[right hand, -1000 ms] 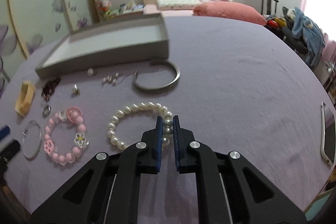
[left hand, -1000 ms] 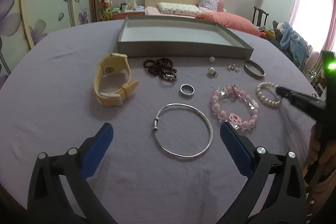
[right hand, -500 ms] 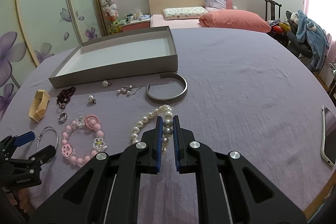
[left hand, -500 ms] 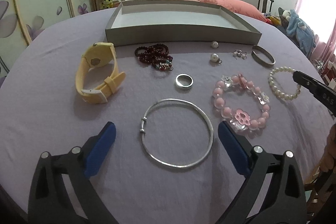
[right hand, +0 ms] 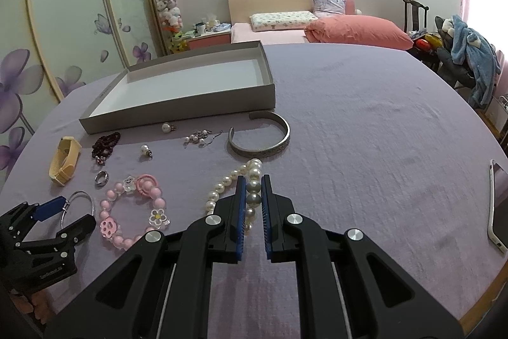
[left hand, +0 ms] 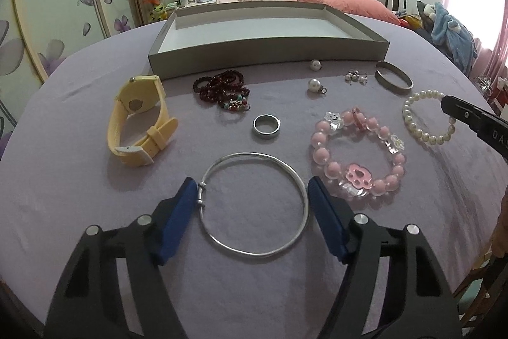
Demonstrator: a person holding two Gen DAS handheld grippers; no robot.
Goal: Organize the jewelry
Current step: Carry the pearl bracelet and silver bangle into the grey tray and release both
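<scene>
Left of the pink bead bracelet (left hand: 358,154): thin silver bangle (left hand: 254,205), bracketed by left gripper (left hand: 250,196), spread wide; stiff, slippery, best pinched across its wire. Right of it: pearl bracelet (right hand: 231,186), floppy, light, clamped in right gripper (right hand: 253,191).

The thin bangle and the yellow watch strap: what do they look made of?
The thin bangle looks like polished silver-toned metal, since it is a bright reflective wire with a small clasp. The yellow watch strap looks like matte rubber or silicone, soft-edged and without shine, though that is uncertain.
</scene>
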